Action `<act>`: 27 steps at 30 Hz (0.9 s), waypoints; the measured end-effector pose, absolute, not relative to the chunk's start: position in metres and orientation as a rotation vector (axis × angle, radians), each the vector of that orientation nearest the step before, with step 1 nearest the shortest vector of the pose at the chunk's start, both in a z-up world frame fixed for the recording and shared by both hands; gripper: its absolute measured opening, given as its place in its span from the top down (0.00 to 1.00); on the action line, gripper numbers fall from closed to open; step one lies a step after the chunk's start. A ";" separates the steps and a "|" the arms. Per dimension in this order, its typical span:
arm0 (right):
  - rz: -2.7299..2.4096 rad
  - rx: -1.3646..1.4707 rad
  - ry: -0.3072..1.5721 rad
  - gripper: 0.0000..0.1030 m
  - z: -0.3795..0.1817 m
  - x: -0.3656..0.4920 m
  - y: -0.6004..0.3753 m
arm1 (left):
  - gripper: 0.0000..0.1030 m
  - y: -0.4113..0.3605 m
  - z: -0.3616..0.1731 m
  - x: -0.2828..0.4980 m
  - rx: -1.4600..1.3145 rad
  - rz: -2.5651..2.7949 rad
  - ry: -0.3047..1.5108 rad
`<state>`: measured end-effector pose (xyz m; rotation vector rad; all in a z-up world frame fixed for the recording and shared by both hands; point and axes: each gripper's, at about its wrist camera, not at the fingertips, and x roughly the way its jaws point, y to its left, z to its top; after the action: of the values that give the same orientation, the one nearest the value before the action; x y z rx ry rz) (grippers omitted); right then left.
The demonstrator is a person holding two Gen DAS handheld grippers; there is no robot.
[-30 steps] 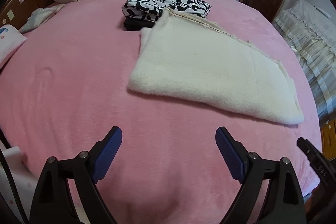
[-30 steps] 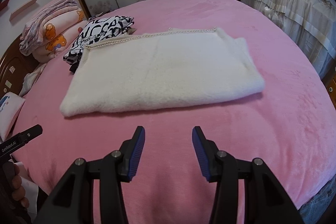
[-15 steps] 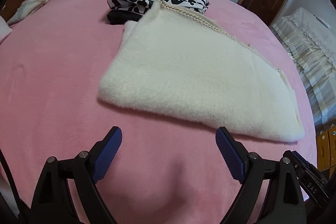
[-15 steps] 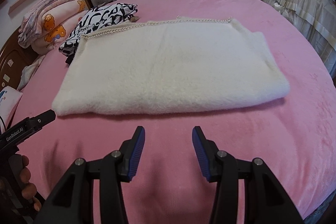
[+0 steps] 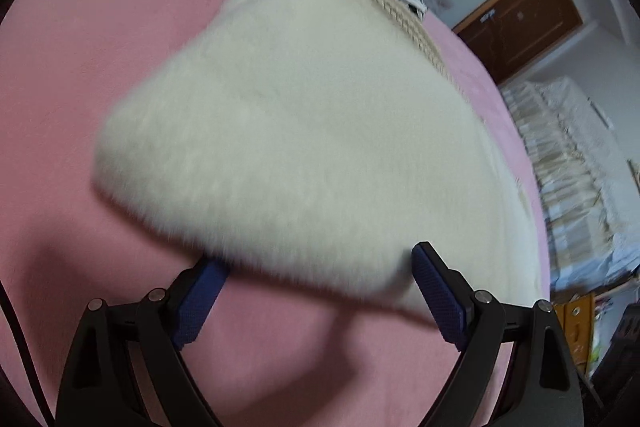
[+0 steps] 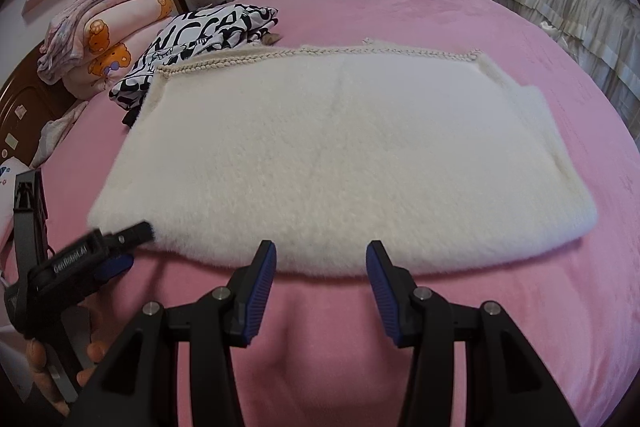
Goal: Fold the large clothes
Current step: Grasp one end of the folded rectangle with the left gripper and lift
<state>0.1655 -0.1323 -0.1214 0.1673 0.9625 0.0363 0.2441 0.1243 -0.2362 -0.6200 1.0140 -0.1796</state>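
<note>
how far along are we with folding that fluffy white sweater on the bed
Done: the white sweater lies flat in a folded rectangle on the pink bed. In hand: nothing gripped; the left gripper straddles its near edge, open; the right gripper hovers just short, open. Left: grasp and finish folding.

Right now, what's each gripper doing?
Left gripper: open, near edge of the fluffy white folded garment between its jaws, not gripped.
Right gripper: open, holding nothing.

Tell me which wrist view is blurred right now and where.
Left wrist view: the white garment is smeared by motion blur, worst along its near edge. Right wrist view: the garment is sharp; only the left gripper at the frame's left is blurred. Both bend at the rim.
</note>
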 end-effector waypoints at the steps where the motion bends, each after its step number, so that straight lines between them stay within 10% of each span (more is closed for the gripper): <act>1: 0.040 0.167 0.962 0.54 -0.123 0.167 -0.131 | 0.13 0.127 -0.238 0.250 -0.636 -0.175 1.003; 14: 0.007 0.097 0.918 0.55 -0.127 0.198 -0.127 | 0.10 0.125 -0.239 0.315 -0.641 -0.022 1.040; 19: 0.034 -0.001 0.880 0.74 -0.124 0.229 -0.112 | 0.70 0.109 -0.206 0.300 -0.462 0.081 0.946; 27: 0.081 -0.064 0.979 0.78 -0.160 0.258 -0.089 | 0.79 0.058 -0.133 0.282 -0.234 0.012 0.777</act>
<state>0.2580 -0.0889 -0.1601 -0.0641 0.9789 0.0807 0.2817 0.0583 -0.1328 -0.2338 0.7769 0.0122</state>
